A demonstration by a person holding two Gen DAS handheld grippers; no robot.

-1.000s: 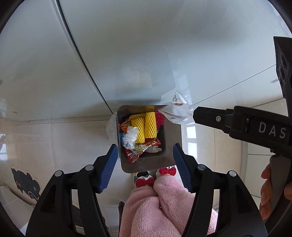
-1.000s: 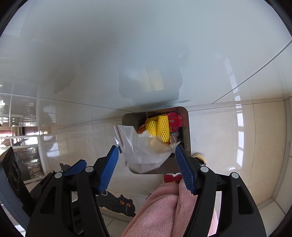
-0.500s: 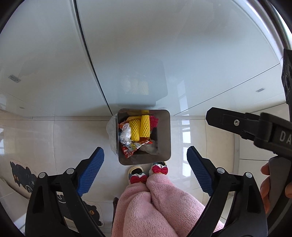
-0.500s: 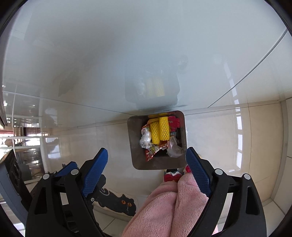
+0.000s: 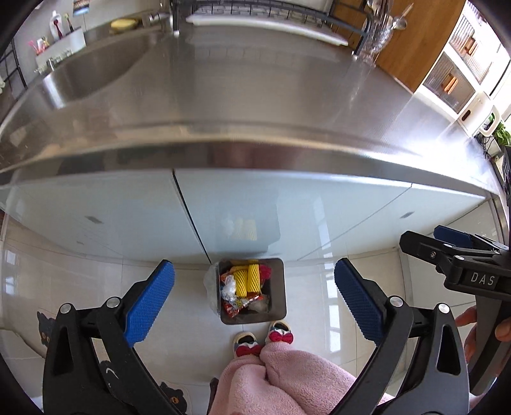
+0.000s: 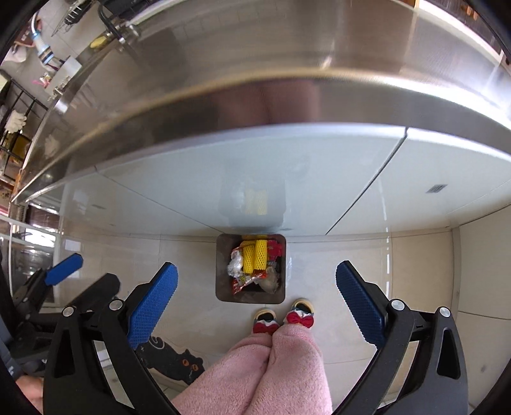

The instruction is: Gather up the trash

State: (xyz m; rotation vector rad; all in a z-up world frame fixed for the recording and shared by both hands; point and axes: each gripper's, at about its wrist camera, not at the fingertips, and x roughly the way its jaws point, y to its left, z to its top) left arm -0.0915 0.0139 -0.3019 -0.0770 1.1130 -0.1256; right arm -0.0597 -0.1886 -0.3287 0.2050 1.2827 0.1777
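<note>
A square metal trash bin (image 5: 277,297) stands on the floor against the cabinet, far below both grippers; it also shows in the right wrist view (image 6: 223,277). It holds yellow foam nets (image 5: 247,281), a red snack wrapper (image 5: 239,305) and clear plastic (image 5: 229,286); the nets (image 6: 255,257) also show from the right. My left gripper (image 5: 254,301) is open and empty, high above the bin. My right gripper (image 6: 255,300) is open and empty too, and it shows at the right edge of the left wrist view (image 5: 447,247).
A steel counter (image 5: 255,95) with a sink (image 5: 95,67) at the left fills the upper view, a dish rack (image 5: 271,14) behind it. Pale cabinet doors (image 5: 319,207) stand under the counter. My pink-trousered legs and slippers (image 5: 278,335) stand by the bin. A cat mat (image 6: 179,364) lies on the floor.
The right gripper let the clear plastic drop into the bin. Both grippers opened wide and rose well above the bin, bringing the counter top into view.
</note>
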